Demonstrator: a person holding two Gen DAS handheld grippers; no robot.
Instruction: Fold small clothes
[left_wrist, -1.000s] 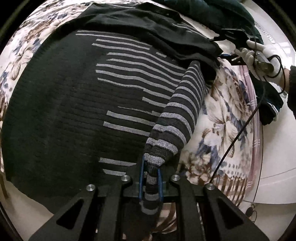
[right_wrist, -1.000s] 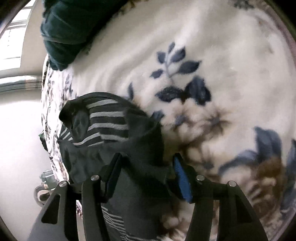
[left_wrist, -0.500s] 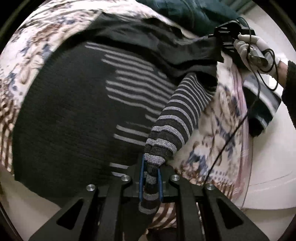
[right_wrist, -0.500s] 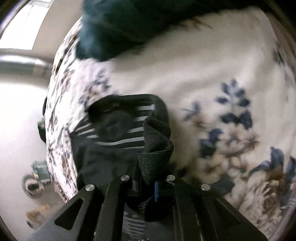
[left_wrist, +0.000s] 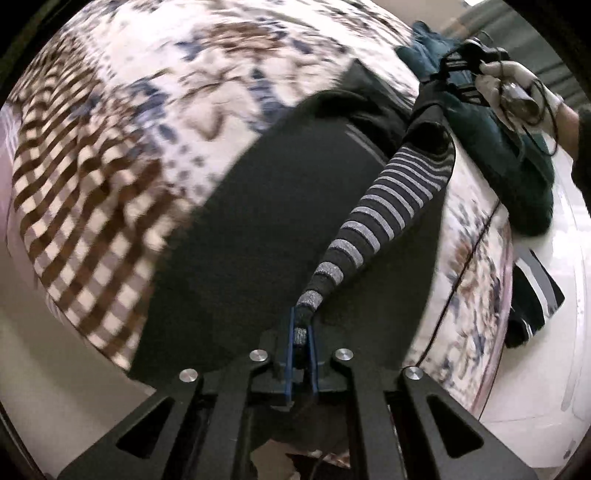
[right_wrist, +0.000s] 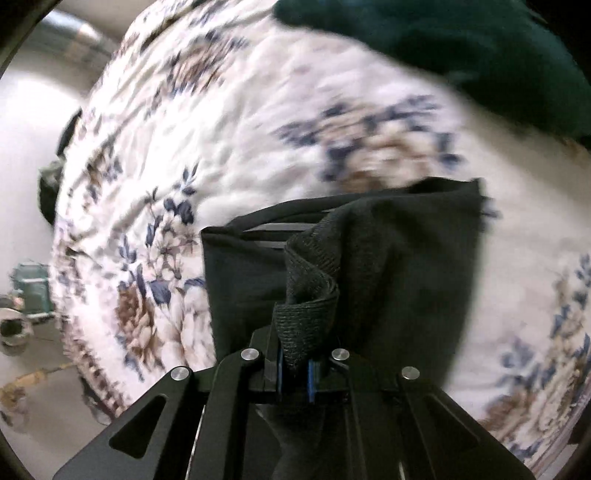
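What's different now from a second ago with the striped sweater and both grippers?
The right gripper, open over the black-and-grey striped knit sweater a second ago, has just closed on its black ribbed edge and lifted it. The sweater has been drawn across the floral blanket. The left gripper stays clamped on the striped sleeve cuff.

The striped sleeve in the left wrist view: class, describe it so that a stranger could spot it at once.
On the floral blanket lies a black sweater. The striped sleeve runs taut across it, from the left gripper clamped on its cuff up toward the right gripper. Only it carries grey bands; everything around it is plain dark.
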